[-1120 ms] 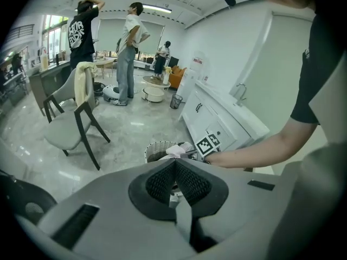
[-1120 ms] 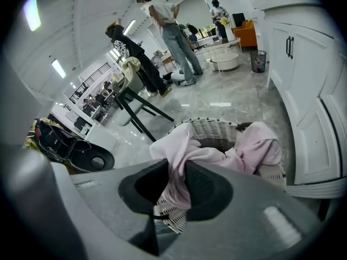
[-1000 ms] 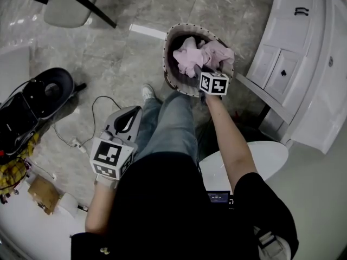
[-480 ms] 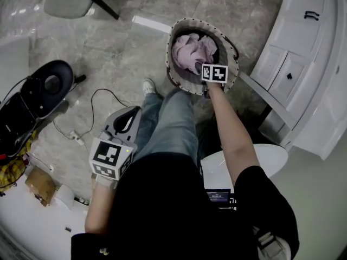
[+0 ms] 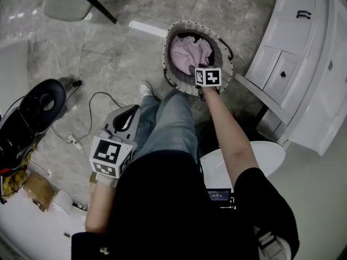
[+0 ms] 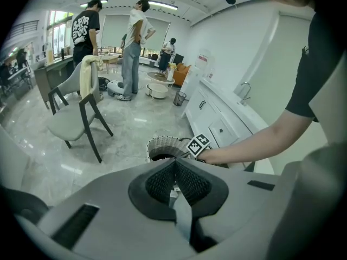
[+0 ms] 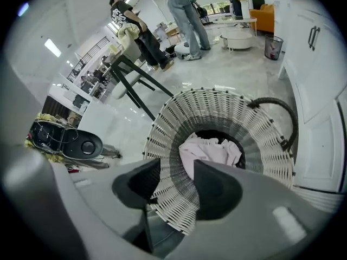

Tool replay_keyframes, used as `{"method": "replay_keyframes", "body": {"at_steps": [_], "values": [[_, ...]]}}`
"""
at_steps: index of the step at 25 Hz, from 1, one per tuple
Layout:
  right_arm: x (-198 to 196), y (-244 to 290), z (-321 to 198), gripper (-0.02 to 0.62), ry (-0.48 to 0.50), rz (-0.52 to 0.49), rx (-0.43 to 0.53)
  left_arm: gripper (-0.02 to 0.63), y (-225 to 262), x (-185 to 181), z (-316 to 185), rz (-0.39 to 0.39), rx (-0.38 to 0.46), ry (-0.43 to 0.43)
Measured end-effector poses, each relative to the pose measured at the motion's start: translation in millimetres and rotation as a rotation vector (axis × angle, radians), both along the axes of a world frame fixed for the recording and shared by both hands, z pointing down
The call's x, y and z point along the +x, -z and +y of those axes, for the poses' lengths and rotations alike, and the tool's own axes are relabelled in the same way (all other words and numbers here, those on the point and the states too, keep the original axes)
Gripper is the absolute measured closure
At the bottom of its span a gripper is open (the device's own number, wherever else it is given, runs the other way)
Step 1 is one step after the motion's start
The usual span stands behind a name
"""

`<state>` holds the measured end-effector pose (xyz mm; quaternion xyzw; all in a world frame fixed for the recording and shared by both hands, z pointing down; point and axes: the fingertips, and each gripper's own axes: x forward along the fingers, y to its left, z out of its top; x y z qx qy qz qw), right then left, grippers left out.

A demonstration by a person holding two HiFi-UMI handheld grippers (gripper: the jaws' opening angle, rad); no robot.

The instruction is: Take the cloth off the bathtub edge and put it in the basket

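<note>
Down inside the woven basket on the marble floor, the pink cloth lies in a crumpled heap, all of it below the rim. Over the near side of that rim hangs the right gripper, pointed steeply downward. Its jaws have just been opening and now stand partly apart, with nothing between the pads. In the right gripper view only the basket's pale wall shows through the gap. The cloth sits beyond the fingertips, lower and a little toward the right-hand jaw, free of both. By that reading the cloth is let go and the placing looks done.

The heap is bunched, with no clear long axis, so no approach angle matters. The coming move turns on the cloth lying ahead of and beneath the right fingertips. A withdrawal up and back toward the person should therefore clear it without snagging. The basket's dark handle arches on the far right side, apart from the jaws.

The left gripper is held beside the person's jeans-clad leg, well apart from the basket, its jaws closed together on nothing. The right hand is plainly the nearer.
</note>
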<state>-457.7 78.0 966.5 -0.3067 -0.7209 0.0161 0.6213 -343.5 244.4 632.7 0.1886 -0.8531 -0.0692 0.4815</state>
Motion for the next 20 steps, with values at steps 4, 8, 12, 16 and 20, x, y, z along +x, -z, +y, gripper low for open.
{"method": "replay_keyframes", "body": {"at_steps": [4, 8, 12, 16, 20], "values": [[5, 28, 3, 0.404, 0.017, -0.021, -0.014, 0.592, 14, 0, 0, -0.028, 0.003, 0.0], [4, 64, 10, 0.422, 0.037, -0.065, -0.023, 0.592, 30, -7, 4, -0.063, 0.019, -0.004], [4, 108, 18, 0.49, 0.035, -0.109, -0.057, 0.592, 48, -13, 7, -0.099, 0.038, 0.012], [2, 152, 27, 0.594, 0.038, -0.161, -0.094, 0.592, 64, -24, 11, -0.141, 0.063, 0.032], [1, 198, 38, 0.598, 0.045, -0.212, -0.107, 0.592, 84, -34, 18, -0.185, 0.079, 0.037]]}}
